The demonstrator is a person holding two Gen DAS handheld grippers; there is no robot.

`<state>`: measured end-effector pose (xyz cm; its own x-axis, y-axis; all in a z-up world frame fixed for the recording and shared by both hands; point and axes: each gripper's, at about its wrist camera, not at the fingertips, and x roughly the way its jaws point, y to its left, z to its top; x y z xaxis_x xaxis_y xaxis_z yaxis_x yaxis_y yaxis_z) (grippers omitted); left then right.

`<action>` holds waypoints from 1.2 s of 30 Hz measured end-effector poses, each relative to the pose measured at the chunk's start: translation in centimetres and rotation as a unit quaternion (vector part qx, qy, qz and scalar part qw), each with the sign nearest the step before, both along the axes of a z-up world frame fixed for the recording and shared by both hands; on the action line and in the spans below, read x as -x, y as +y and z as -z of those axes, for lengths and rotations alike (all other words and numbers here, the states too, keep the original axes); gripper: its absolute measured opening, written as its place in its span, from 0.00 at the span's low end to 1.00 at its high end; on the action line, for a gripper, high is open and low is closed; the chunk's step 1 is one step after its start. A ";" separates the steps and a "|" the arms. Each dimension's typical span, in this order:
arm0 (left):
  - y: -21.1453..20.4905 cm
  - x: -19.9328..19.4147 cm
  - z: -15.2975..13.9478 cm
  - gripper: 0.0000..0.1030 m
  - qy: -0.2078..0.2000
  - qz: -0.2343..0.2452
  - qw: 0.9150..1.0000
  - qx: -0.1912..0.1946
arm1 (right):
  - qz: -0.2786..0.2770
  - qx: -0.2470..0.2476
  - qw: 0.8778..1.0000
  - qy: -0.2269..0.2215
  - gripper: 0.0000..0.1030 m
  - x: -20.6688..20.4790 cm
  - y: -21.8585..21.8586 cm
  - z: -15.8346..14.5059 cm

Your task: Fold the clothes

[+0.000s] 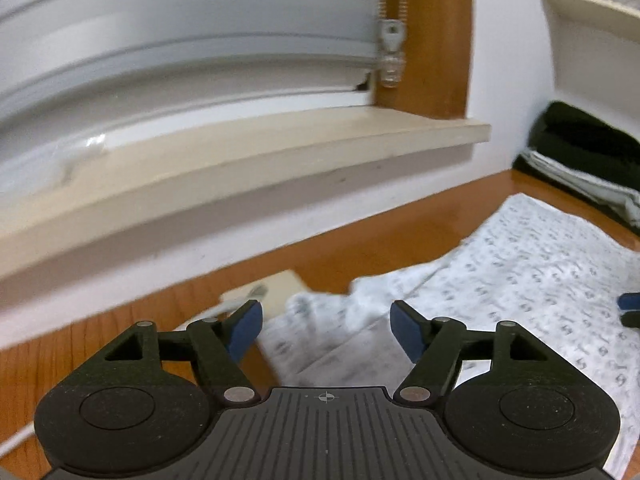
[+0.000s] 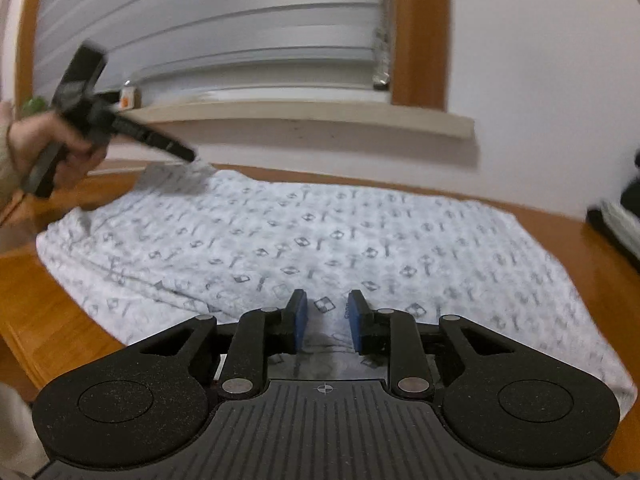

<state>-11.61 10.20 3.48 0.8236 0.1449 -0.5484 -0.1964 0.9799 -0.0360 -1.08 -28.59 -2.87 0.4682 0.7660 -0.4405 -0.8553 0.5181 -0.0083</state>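
Note:
A white garment (image 2: 320, 232) with a small grey print lies spread flat on the wooden table (image 2: 48, 320). My right gripper (image 2: 328, 322) hovers low over its near hem, jaws a narrow gap apart, with printed fabric showing between the blue pads (image 2: 299, 320). A hand (image 2: 60, 148) holds my left gripper (image 2: 188, 155) above the garment's far left corner. In the left wrist view my left gripper (image 1: 326, 330) is wide open and holds nothing, with a rumpled part of the garment (image 1: 520, 272) just beyond the fingers.
A beige windowsill (image 2: 320, 116) juts out of the white wall just behind the table. A flat beige item (image 1: 280, 286) lies by the garment's corner. A dark folded pile (image 1: 580, 148) sits at the far right. Bare wood (image 1: 360, 240) runs along the wall.

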 end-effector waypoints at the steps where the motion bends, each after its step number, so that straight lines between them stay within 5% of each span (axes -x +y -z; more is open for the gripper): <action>1: 0.6 0.3 0.3 0.73 -0.006 0.002 1.000 0.014 | 0.006 0.003 1.000 -0.005 0.25 0.3 0.2 -0.4; 5: 2.6 1.1 1.2 0.76 -0.025 0.014 0.998 0.064 | 0.007 0.020 0.999 -0.030 0.29 1.8 1.4 -1.8; 14: 3.9 2.0 2.0 0.78 -0.029 0.036 0.994 0.099 | -0.062 0.072 0.994 -0.060 0.33 6.5 8.3 -1.4; 36: 4.1 0.8 3.2 0.82 0.003 0.034 0.994 0.099 | -0.172 0.078 0.979 -0.073 0.48 12.2 13.9 -1.8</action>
